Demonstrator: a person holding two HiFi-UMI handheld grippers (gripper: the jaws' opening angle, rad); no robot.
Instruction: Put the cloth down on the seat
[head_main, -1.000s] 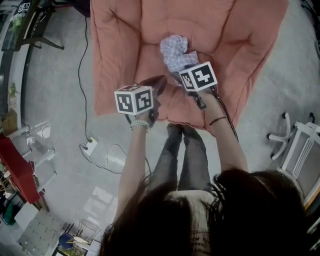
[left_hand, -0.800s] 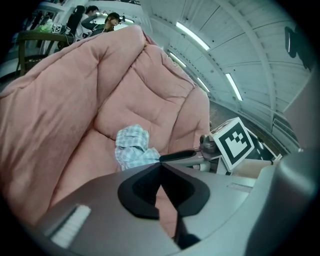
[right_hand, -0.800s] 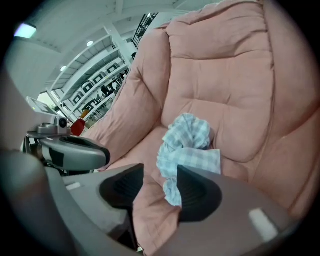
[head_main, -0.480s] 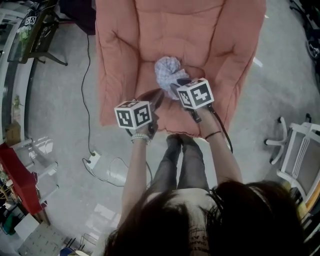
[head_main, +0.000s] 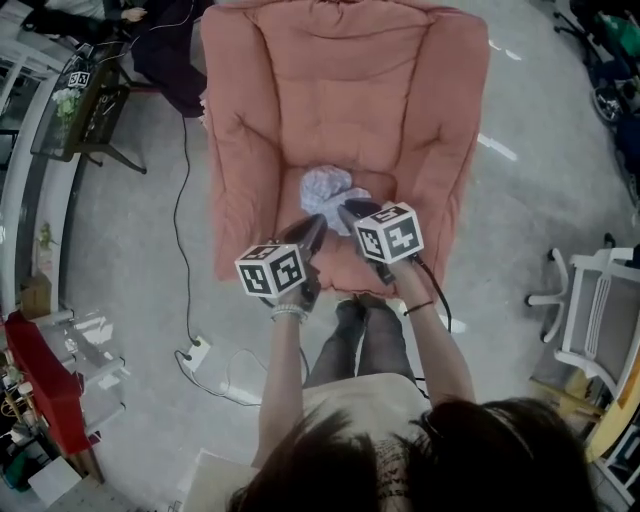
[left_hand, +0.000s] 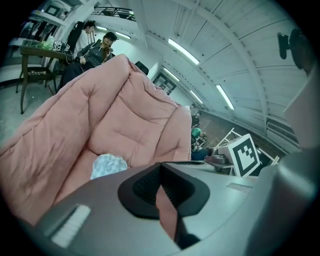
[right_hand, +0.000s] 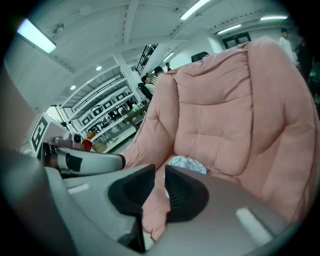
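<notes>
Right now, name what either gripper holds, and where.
Nothing. The cloth lies free on the seat; left gripper shut empty, right gripper jaws closing on nothing.

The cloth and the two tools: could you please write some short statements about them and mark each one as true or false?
1. The cloth lies crumpled on the seat of the pink armchair. True.
2. The right tool grips the cloth. False: its jaws are closing with nothing between them, and the cloth lies beyond them on the seat.
3. The left tool has its jaws together and holds nothing. True.
4. The cloth hangs over an armrest. False: it lies in the middle of the seat, near the backrest.
</notes>
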